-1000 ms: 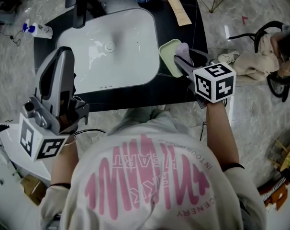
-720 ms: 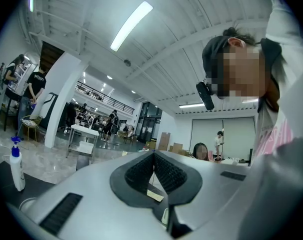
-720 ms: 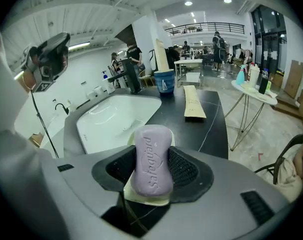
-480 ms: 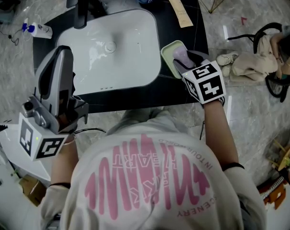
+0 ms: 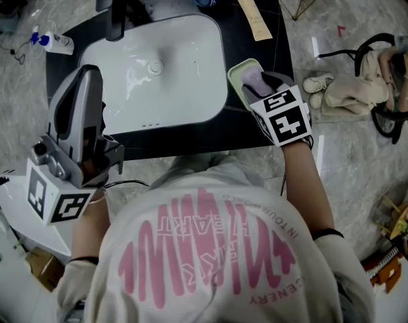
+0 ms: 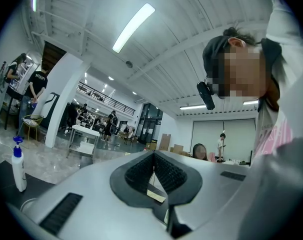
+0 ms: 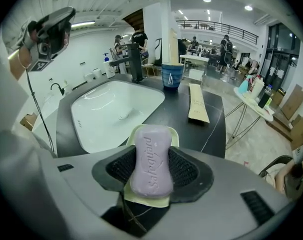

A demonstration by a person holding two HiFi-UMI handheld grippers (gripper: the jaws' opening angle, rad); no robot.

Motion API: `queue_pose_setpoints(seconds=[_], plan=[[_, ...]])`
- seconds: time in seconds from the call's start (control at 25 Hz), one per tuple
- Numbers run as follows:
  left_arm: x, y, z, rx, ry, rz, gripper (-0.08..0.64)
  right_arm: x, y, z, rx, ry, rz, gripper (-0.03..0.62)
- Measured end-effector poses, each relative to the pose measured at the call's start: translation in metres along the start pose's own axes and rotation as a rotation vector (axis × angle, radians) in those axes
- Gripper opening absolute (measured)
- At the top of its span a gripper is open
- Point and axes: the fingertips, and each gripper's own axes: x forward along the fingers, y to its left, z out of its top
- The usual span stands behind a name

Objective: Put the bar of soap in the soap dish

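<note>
Over rounded green dish [image 5: 238, 79]: oblong, embossed soap [image 7: 151, 159].

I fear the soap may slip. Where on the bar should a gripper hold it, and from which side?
Across its pinched-in waist, pads on the two long edges, coming in from a short end along its length. The bar of soap is narrowest there, and the right gripper holds it so, over the soap dish.
</note>
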Motion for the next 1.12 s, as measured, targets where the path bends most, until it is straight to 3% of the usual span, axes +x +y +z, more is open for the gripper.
queue_pose_setpoints(seconds=[1.12], plan=[[-0.007,0.023,-0.001,-0.027,-0.013,0.006,0.009,0.011,0.004,-0.009,-0.044,0.128,-0.001,0.212]])
